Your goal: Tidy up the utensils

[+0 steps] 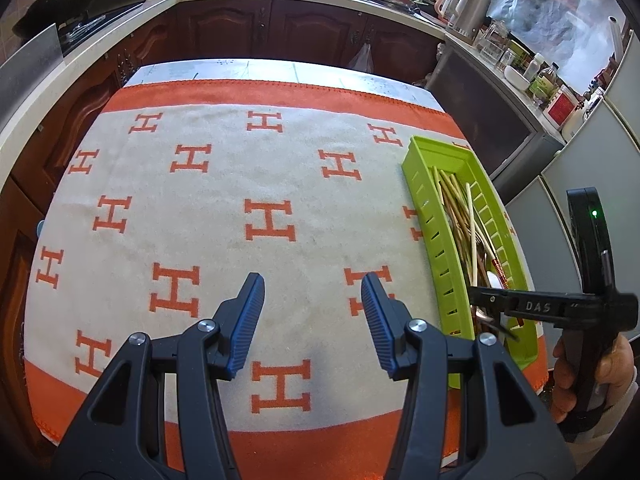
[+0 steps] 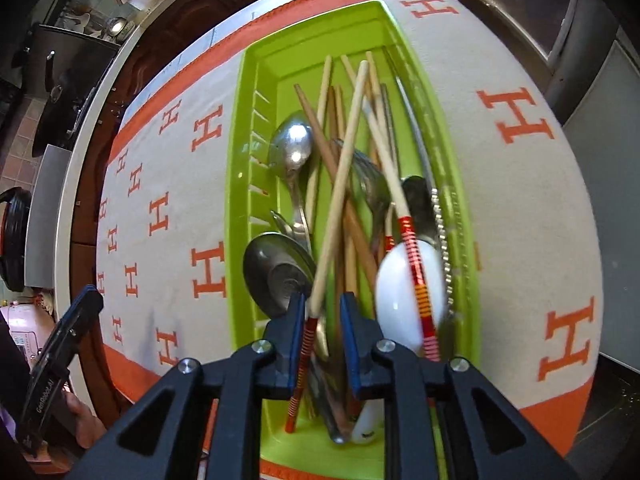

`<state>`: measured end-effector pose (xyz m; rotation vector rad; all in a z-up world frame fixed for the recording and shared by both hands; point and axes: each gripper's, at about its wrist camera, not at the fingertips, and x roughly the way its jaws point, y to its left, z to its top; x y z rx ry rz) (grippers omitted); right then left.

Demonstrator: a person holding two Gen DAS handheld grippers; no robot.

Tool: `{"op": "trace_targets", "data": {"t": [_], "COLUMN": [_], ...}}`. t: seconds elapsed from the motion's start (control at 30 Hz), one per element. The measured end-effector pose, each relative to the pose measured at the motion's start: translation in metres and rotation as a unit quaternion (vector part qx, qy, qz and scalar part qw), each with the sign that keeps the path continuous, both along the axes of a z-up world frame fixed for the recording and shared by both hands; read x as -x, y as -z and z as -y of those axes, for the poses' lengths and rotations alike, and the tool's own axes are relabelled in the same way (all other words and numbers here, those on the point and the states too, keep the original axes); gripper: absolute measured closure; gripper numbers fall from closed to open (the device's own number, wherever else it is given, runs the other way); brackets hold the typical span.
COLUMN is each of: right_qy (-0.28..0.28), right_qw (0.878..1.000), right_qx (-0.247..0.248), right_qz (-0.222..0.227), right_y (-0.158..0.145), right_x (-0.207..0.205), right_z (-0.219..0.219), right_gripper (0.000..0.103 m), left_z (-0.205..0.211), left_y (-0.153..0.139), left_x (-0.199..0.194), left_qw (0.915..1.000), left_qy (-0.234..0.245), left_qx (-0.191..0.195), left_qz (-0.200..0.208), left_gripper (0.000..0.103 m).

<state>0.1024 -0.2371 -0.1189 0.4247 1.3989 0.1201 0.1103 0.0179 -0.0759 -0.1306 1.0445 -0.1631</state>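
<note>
The right hand-held gripper (image 2: 323,312), jaws narrowly apart, straddles a red-banded chopstick (image 2: 334,216) in the green tray (image 2: 240,184) directly ahead. The left hand-held gripper (image 1: 313,292) hovers wide open over the table (image 1: 224,208). Likely next: clamp, then lift.

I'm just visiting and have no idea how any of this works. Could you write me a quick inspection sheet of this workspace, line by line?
Surface: a table under a white towel with orange H marks and an orange border.
Job's things: a green tray at the towel's right side holds a jumble of chopsticks, metal spoons, a fork and a white spoon.
Clutter: nothing seen on the towel outside the tray.
Grippers: left gripper open over bare towel; right gripper down in the tray, jaws around a red-banded chopstick, not visibly clamped.
Cables: nothing seen.
Surroundings: kitchen counter with a kettle, bottles and a sink; dark wood cabinets below.
</note>
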Motion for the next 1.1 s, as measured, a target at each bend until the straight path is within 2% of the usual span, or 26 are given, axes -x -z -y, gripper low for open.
{"op": "trace_targets", "data": {"t": [0.17, 0.33, 0.4, 0.47, 0.67, 0.8, 0.9, 1.0, 1.1], "right_qy": [-0.016, 0.025, 0.039, 0.041, 0.052, 0.063, 0.051, 0.024, -0.025], "right_qw": [1.0, 0.999, 0.997, 0.996, 0.997, 0.996, 0.995, 0.993, 0.984], "right_qx": [0.007, 0.025, 0.057, 0.074, 0.061, 0.063, 0.071, 0.073, 0.116], "right_qz": [-0.002, 0.027, 0.029, 0.021, 0.004, 0.029, 0.053, 0.087, 0.135], "right_y": [-0.011, -0.032, -0.036, -0.033, -0.013, -0.01, -0.012, -0.013, -0.019], "right_x": [0.023, 0.036, 0.041, 0.041, 0.04, 0.039, 0.04, 0.042, 0.043], "right_z": [0.002, 0.017, 0.023, 0.02, 0.024, 0.023, 0.017, 0.008, -0.012], "right_gripper": [0.084, 0.084, 0.084, 0.084, 0.083, 0.081, 0.081, 0.084, 0.091], "left_z": [0.0, -0.003, -0.004, -0.003, -0.003, -0.004, -0.006, -0.008, -0.01], "left_y": [-0.003, -0.003, -0.003, -0.003, -0.006, -0.007, -0.007, -0.007, -0.007], "left_x": [0.005, 0.006, 0.008, 0.01, 0.015, 0.018, 0.021, 0.023, 0.026], "left_qw": [1.0, 1.0, 1.0, 1.0, 1.0, 1.0, 1.0, 1.0, 1.0], "left_qy": [0.001, -0.003, -0.002, 0.0, 0.004, 0.003, 0.003, 0.0, -0.002], "left_qx": [0.0, 0.002, 0.004, 0.005, 0.006, 0.006, 0.005, 0.006, 0.008], "left_qz": [0.003, 0.002, 0.0, 0.001, 0.005, 0.005, 0.005, 0.003, 0.002], "left_gripper": [0.056, 0.056, 0.056, 0.056, 0.056, 0.056, 0.056, 0.056, 0.056]}}
